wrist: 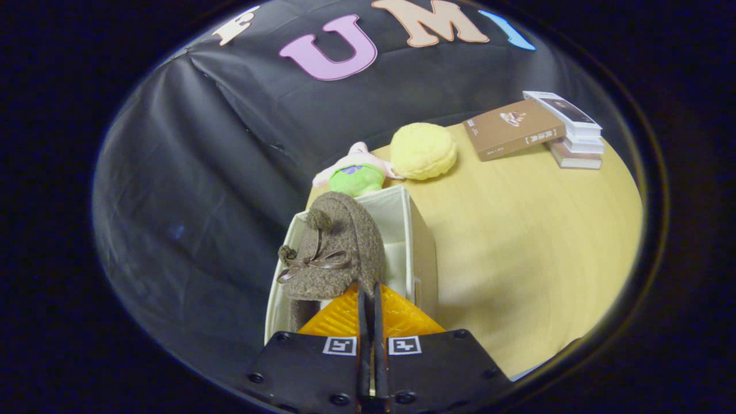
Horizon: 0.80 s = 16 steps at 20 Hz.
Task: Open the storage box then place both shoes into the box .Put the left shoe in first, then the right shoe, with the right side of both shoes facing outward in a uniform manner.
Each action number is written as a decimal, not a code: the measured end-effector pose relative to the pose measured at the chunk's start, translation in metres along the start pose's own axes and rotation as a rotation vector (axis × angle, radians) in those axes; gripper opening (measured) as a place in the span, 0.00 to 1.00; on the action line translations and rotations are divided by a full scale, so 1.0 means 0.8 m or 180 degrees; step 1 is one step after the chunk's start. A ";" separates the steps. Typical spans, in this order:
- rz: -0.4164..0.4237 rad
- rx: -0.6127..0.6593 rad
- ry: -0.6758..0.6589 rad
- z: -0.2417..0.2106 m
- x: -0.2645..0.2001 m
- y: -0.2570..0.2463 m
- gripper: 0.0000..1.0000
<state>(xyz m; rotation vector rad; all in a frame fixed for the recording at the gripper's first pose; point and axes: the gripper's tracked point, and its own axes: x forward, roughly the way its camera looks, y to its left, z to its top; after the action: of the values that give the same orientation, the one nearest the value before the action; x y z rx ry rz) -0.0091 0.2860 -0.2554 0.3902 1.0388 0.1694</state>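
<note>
A brown fuzzy shoe (336, 247) with a ribbon bow and pompoms hangs over the open top of the white storage box (424, 241), its toe pointing away from me. My gripper (368, 290) is nearly closed, its two fingers pinching the near edge of the shoe between them. The shoe covers most of the box's opening; a strip of the pale interior shows to its right. What lies in the box under the shoe is hidden.
The box stands at the left edge of a wooden table (517, 241). Just beyond it sit a pink-and-green plush toy (356, 172) and a round yellow cushion (424, 150). A brown book (512, 129) leans on a stack of books (575, 141) at the far right.
</note>
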 end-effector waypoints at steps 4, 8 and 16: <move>-0.0184 0.0012 -0.0104 -0.013 0.014 -0.004 0.06; -0.0206 -0.0108 -0.0256 -0.002 0.007 0.004 0.38; 0.0381 -0.0656 -0.0493 0.015 -0.051 0.043 1.00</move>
<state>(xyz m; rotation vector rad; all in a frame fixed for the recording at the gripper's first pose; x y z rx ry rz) -0.0171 0.3020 -0.2038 0.2736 0.8368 0.3453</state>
